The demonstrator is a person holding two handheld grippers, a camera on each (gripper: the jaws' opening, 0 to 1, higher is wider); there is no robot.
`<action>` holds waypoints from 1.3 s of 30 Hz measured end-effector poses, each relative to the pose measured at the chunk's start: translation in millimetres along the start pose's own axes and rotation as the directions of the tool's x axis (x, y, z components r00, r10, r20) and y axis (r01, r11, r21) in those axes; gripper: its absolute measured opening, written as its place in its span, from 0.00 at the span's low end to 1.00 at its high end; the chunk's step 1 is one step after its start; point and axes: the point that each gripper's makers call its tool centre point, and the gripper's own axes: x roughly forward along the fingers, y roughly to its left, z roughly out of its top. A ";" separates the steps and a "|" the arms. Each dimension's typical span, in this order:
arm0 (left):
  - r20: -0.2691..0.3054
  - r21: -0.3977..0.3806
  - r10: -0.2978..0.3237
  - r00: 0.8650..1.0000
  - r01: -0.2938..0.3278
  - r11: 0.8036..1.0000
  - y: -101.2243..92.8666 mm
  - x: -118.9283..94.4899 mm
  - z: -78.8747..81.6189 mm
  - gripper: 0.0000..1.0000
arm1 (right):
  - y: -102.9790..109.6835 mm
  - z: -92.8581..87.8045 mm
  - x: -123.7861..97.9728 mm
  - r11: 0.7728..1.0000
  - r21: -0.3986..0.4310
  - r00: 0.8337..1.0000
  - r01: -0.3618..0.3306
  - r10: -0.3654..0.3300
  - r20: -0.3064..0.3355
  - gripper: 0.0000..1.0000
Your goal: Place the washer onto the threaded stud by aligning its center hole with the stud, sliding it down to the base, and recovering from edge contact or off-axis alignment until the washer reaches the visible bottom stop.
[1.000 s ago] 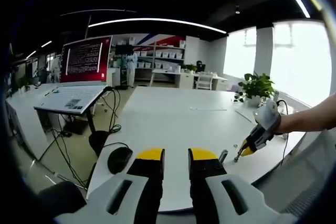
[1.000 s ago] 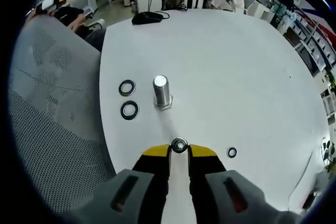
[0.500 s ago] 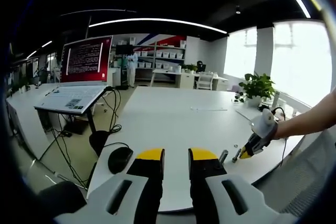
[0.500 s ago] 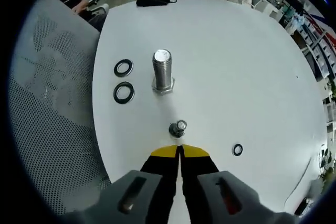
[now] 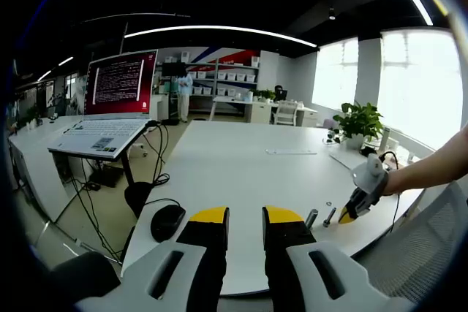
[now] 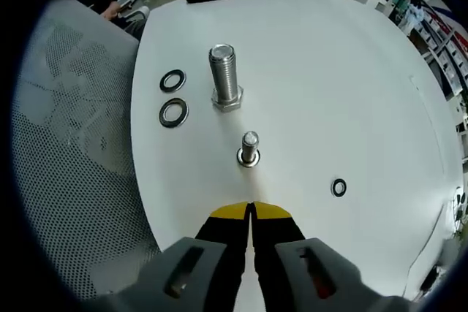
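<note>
In the right gripper view, two dark washers (image 6: 173, 96) lie flat at the far left of the white table (image 6: 351, 85), one just beyond the other. To their right stands a large threaded bolt (image 6: 224, 77) on its hex head, and nearer in a smaller threaded stud (image 6: 249, 148) with a washer seemingly seated at its base. Near right lies a small washer (image 6: 338, 187). The right gripper (image 6: 251, 212) is pressed together, empty. The left gripper (image 5: 246, 216), in its own view, hovers apart over the table edge. A washer looks thin, light, stiff and slippery; pinch its rim, leaving the hole free.
</note>
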 end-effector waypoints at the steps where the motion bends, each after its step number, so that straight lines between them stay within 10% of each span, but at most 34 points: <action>1: 0.000 0.000 0.000 1.000 0.000 1.000 -0.1 0.0 0.1 0.16 | -1.5 -2.2 -1.6 1.000 0.007 1.000 0.003 -0.003 0.001 0.04; 13: 0.001 -0.001 -0.002 1.000 0.002 1.000 -0.8 -0.1 0.5 0.16 | -6.0 -38.2 -5.5 0.997 0.083 0.999 -0.006 0.009 -0.040 0.04; 28: 0.006 -0.004 -0.001 1.000 0.001 1.000 -0.7 -0.7 1.1 0.16 | -6.6 -38.9 -7.6 0.997 0.068 0.995 -0.023 0.030 -0.091 0.04; 39: -0.004 -0.001 0.001 1.000 -0.001 1.000 -0.1 -0.3 -0.8 0.16 | -5.1 -21.6 -3.1 0.996 0.079 0.998 -0.031 0.027 0.057 0.04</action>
